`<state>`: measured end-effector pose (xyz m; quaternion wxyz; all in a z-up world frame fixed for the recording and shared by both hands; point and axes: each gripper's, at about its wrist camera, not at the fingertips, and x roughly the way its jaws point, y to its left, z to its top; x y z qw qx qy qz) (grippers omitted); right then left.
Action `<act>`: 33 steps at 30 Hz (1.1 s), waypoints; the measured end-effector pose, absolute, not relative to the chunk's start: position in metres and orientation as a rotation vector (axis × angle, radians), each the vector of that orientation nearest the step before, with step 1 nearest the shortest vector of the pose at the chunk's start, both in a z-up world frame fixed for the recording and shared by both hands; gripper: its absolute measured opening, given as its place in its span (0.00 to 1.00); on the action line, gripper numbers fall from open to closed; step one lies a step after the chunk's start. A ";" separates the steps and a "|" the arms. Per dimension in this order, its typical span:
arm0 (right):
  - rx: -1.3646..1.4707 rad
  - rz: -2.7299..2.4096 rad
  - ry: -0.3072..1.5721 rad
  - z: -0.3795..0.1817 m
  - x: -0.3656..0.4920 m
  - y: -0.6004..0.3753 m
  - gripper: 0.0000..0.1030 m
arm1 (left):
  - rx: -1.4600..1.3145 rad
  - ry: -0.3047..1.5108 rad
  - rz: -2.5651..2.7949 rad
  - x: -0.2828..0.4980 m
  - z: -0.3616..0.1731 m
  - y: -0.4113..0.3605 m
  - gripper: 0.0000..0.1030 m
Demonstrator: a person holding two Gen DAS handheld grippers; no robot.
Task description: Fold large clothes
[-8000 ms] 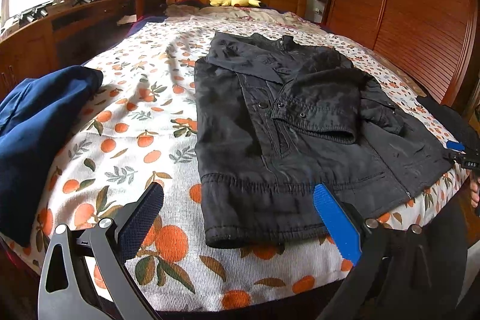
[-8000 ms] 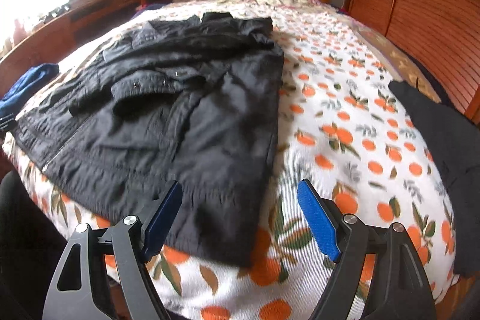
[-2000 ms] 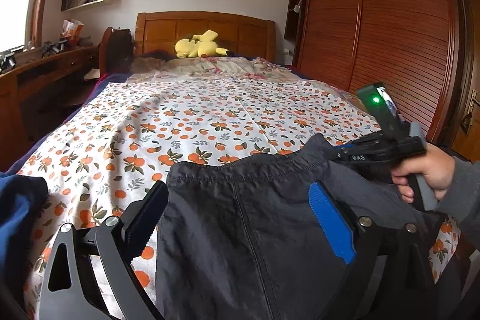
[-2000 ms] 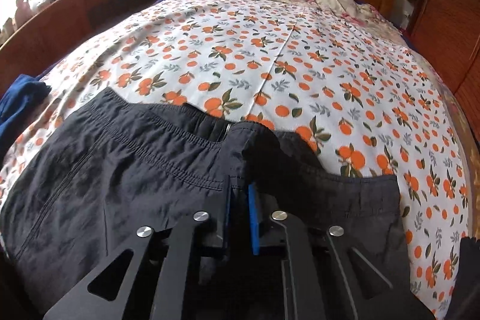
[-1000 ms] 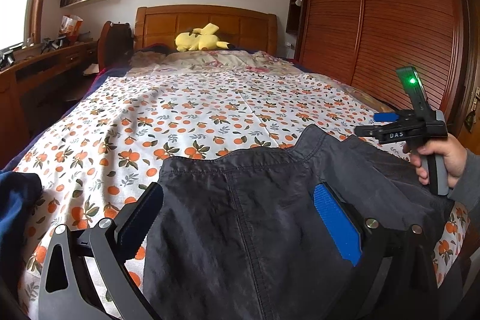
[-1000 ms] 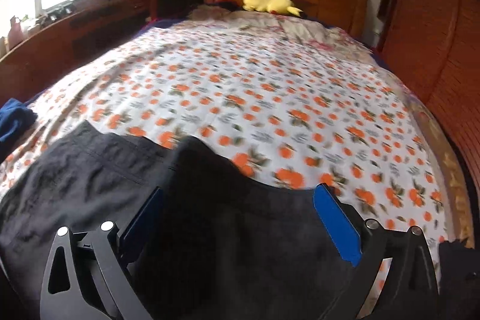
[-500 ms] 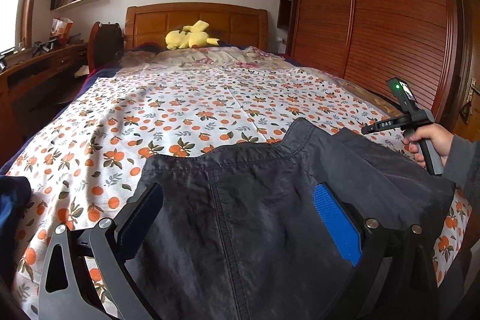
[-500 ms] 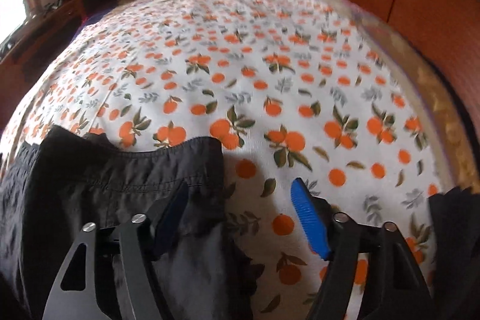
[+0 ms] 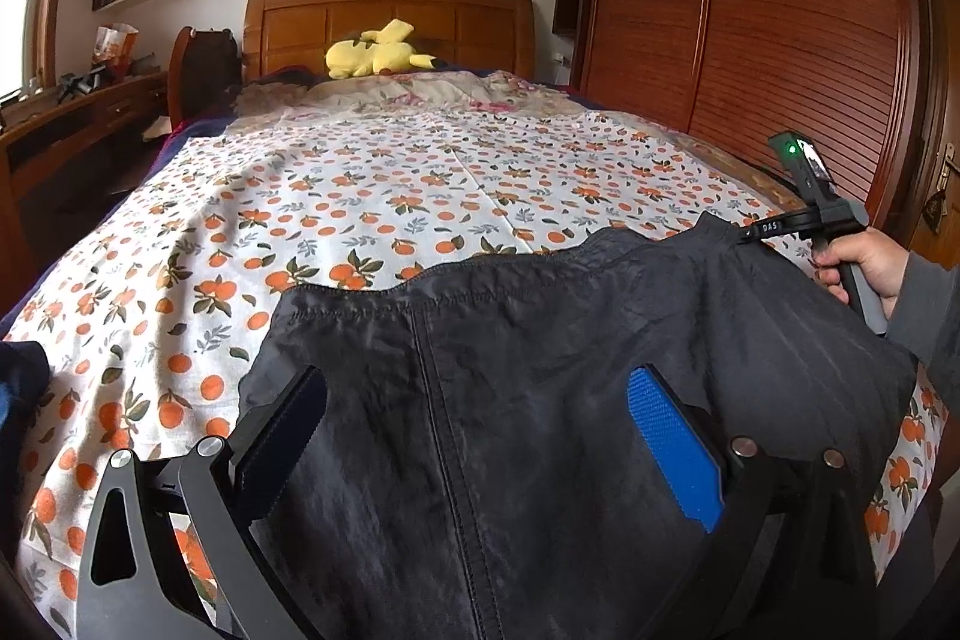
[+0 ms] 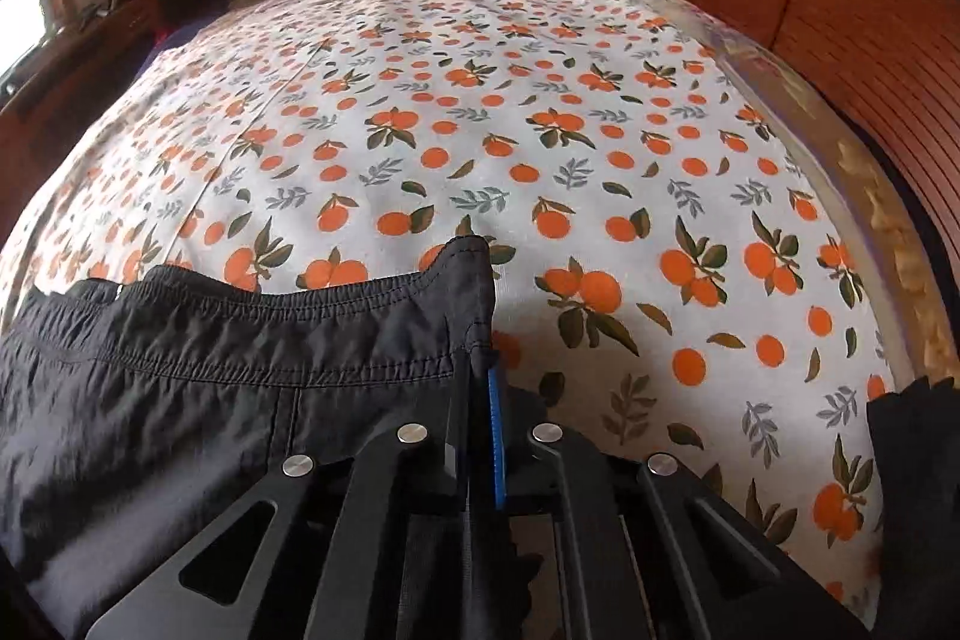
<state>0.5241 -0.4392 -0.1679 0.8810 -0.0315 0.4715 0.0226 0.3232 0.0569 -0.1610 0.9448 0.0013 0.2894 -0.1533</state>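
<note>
A black jacket lies folded at the near end of the bed, its stitched hem edge facing the headboard. My left gripper is open, with the jaws wide apart over the jacket's near part, gripping nothing. My right gripper is shut on the jacket's right hem corner, and that corner stands up a little off the sheet. In the left wrist view the right gripper shows at the jacket's far right corner, held by a hand.
The bed has an orange-print sheet. A yellow plush toy lies at the wooden headboard. A blue garment sits at the left edge, a dark garment at the right edge. A wooden wardrobe stands right, a desk left.
My right gripper was open beside the hem corner half a second ago; it has shut on that corner now. The left gripper stayed open over the jacket.
</note>
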 end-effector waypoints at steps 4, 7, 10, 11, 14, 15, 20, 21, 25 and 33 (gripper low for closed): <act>-0.073 0.034 0.954 -0.160 0.520 -0.440 0.12 | 0.003 0.586 -0.309 0.322 -0.161 0.058 0.98; -0.081 0.022 0.865 -0.139 0.509 -0.443 0.61 | 0.012 0.577 -0.305 0.320 -0.159 0.058 0.98; -0.096 0.041 0.814 -0.120 0.484 -0.442 0.77 | 0.020 0.562 -0.311 0.314 -0.154 0.055 0.98; -0.103 0.055 0.795 -0.115 0.474 -0.441 0.83 | 0.020 0.557 -0.315 0.312 -0.152 0.054 0.98; -0.107 0.103 0.750 -0.104 0.435 -0.438 0.93 | 0.028 0.538 -0.323 0.304 -0.145 0.048 0.98; -0.100 0.119 0.737 -0.102 0.420 -0.437 0.93 | 0.030 0.533 -0.326 0.302 -0.144 0.047 0.98; -0.091 0.162 0.712 -0.102 0.361 -0.433 0.93 | 0.044 0.519 -0.341 0.287 -0.139 0.034 0.98; -0.090 0.164 0.712 -0.102 0.354 -0.432 0.93 | 0.047 0.517 -0.344 0.284 -0.139 0.032 0.98; -0.097 0.173 0.710 -0.105 0.323 -0.428 0.93 | 0.054 0.517 -0.354 0.272 -0.141 0.019 0.98; -0.131 0.209 0.689 -0.105 0.279 -0.417 0.93 | 0.061 0.515 -0.372 0.247 -0.145 -0.006 0.98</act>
